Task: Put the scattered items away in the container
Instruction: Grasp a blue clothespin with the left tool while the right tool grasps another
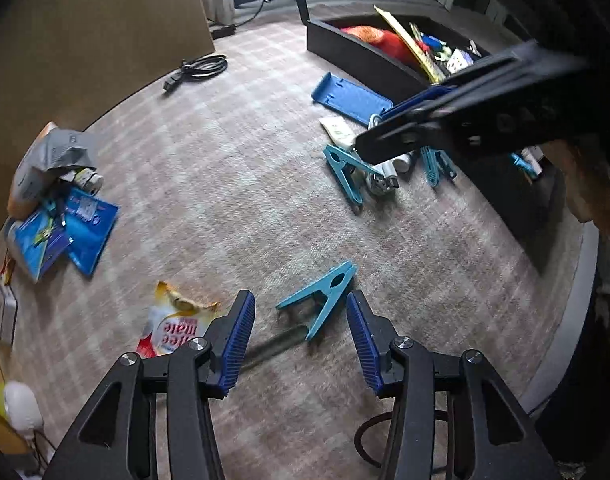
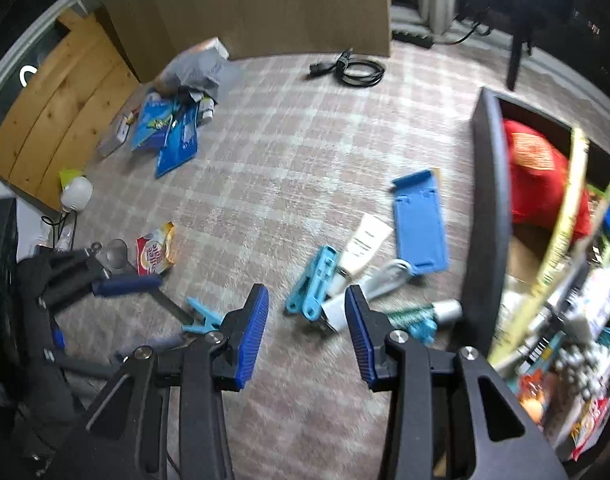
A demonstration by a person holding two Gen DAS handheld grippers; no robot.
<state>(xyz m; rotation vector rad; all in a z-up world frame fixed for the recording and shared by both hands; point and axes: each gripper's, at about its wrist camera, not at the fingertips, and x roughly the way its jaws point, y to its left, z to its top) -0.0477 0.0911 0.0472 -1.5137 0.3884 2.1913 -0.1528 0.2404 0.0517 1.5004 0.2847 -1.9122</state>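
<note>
My left gripper (image 1: 301, 340) is open and empty, just above a teal clothes peg (image 1: 325, 298) on the carpet; the peg lies between and just ahead of the fingertips. It also shows in the right wrist view (image 2: 203, 318). My right gripper (image 2: 307, 340) is open and empty, low over a cluster of teal pegs (image 2: 315, 284), a white charger (image 2: 335, 310) and a white tube (image 2: 363, 246). A blue plastic tray (image 2: 419, 222) lies beside them. The black container (image 2: 485, 220) at right holds a red bag (image 2: 539, 168) and several small items.
A coffee creamer sachet (image 1: 173, 328) lies left of my left gripper. A pile of blue packets and a grey bag (image 1: 61, 208) sits at far left. A black cable (image 1: 201, 68) lies by the brown board. A white bulb-shaped object (image 2: 77, 192) lies near the wooden panel.
</note>
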